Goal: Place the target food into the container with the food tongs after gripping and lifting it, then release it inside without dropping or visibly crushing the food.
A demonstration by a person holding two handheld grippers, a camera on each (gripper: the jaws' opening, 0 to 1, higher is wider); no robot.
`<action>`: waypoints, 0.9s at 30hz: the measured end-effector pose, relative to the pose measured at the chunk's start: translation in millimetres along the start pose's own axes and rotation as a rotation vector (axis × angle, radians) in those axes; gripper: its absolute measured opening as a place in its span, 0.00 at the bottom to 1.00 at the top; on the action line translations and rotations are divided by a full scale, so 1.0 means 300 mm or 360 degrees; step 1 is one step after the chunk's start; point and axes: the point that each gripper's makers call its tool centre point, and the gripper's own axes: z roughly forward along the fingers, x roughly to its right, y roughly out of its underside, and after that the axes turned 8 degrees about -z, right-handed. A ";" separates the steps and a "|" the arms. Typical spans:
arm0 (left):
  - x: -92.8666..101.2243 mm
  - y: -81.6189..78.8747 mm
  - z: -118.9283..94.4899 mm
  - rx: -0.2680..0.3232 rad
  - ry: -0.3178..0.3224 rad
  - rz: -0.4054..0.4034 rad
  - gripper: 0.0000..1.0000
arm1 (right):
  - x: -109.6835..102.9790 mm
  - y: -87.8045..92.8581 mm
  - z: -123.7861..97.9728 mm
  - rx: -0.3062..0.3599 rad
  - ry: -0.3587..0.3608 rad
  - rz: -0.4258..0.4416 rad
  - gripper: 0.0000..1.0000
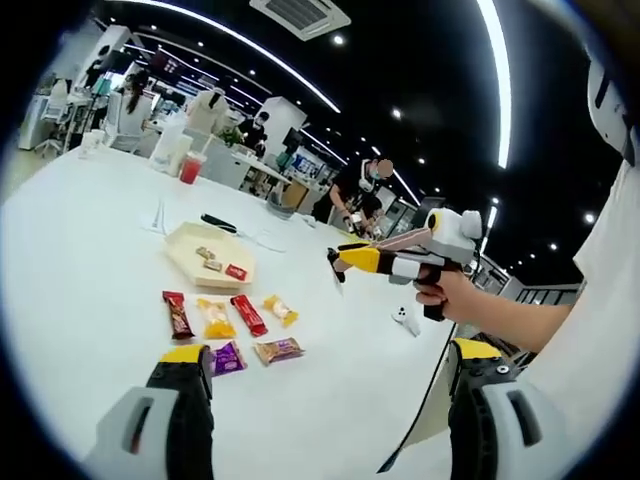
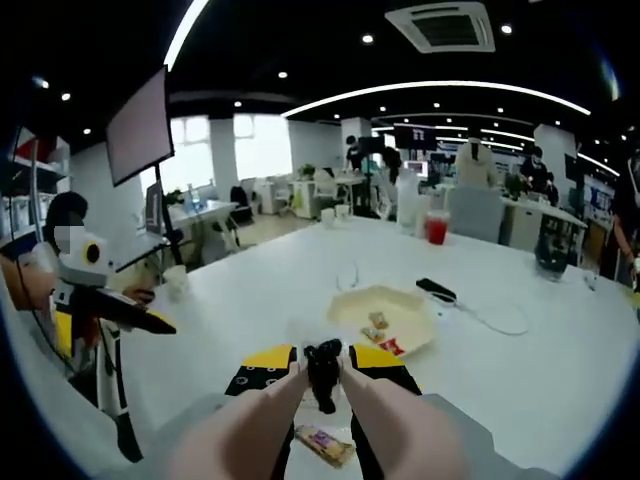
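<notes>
Tongs (image 2: 322,372) sit in the right gripper (image 2: 320,360), whose jaws are clamped on the two pinkish arms. The black tips are pressed together w/ nothing seen between them. The tongs hang in the air above the table (image 1: 90,300), not touching any food. The left gripper (image 1: 330,352) has its jaws spread wide and carries nothing.

Target food = wrapped snack packs (image 1: 229,330) lying loose on the table, which the left gripper view shows off to one side of the tips and lower. The right gripper view shows one pack (image 2: 323,443) just short of the tips and under them. Can't tell which pack is the target.

The container is a beige tray (image 2: 420,312), beyond the tips and a bit to the right in the right gripper view, well apart from them.

Handling (my read):
- Packs are prob. light, w/ thin, slick film wrappers.
- Contents are maybe soft or crumbly, so squeeze gently.
- Bars look stiffer and pillow packs puffier.
- Best hold is across the short width at mid-length, tips on both long edges. An end grab would likely let it swing or slip.

Count:
- 6 packs loose on the table: dark red bar, yellow, red bar, small yellow, purple, tan.
- 3 small pieces already in the tray.
- 1 tray, 1 pair of tongs.
</notes>
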 end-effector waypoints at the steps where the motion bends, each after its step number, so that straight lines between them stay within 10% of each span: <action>1: 0.000 -0.004 -0.001 0.0009 -0.0006 0.0002 0.99 | 0.003 -0.004 0.005 0.0005 0.0000 0.0003 0.19; 27: -0.019 0.004 -0.030 0.0073 -0.0056 -0.0062 0.99 | 0.078 -0.049 0.074 0.0001 -0.0027 -0.0044 0.19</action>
